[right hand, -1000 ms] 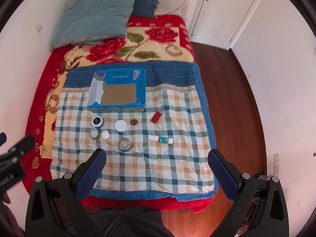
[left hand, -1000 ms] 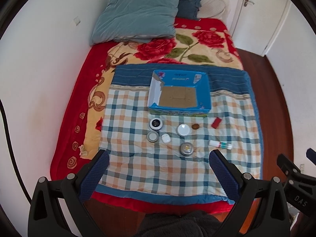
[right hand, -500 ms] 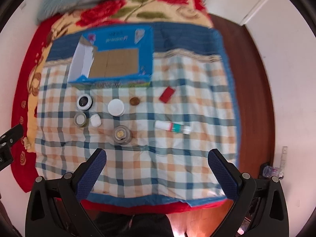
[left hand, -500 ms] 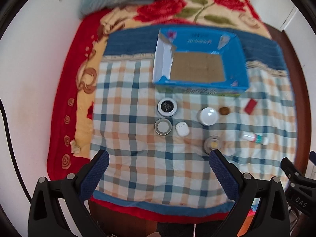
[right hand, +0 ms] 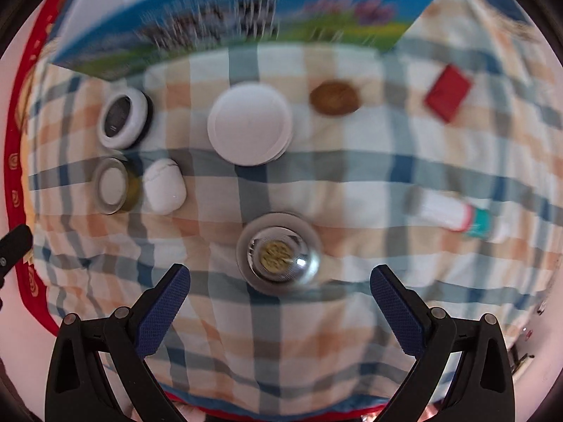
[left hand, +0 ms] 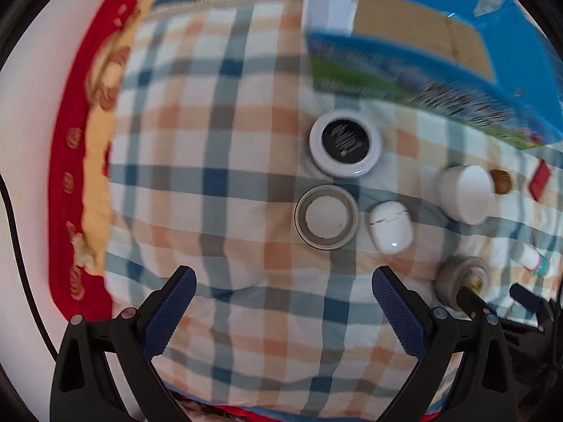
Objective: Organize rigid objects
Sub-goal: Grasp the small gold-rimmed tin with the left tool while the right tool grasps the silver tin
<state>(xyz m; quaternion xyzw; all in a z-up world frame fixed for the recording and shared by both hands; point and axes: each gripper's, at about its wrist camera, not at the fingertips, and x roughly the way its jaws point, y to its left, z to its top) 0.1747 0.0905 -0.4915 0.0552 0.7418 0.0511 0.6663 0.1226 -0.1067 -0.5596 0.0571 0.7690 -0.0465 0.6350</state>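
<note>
Small items lie on a checked cloth [left hand: 246,183] before an open blue box [left hand: 422,35]. My left gripper [left hand: 281,293] is open and empty, just short of a grey-rimmed round tin [left hand: 327,216], a white earbud case [left hand: 390,227] and a black-lidded white jar [left hand: 345,144]. My right gripper [right hand: 279,293] is open and empty, close above a clear-topped tin with a gold centre [right hand: 279,252]. Beyond it lie a white round lid [right hand: 250,123], a brown nut-like piece [right hand: 334,98], a red block [right hand: 448,92] and a white tube with a teal band [right hand: 457,216].
The blue box [right hand: 228,10] stands at the far side of the cloth. A red and cream blanket edge [left hand: 81,147] runs along the left. The right gripper's black fingers [left hand: 471,299] show at the lower right of the left wrist view.
Both grippers have dropped much closer to the cloth. The items now fill the views and the pillows and door are out of sight. Both stay open.
</note>
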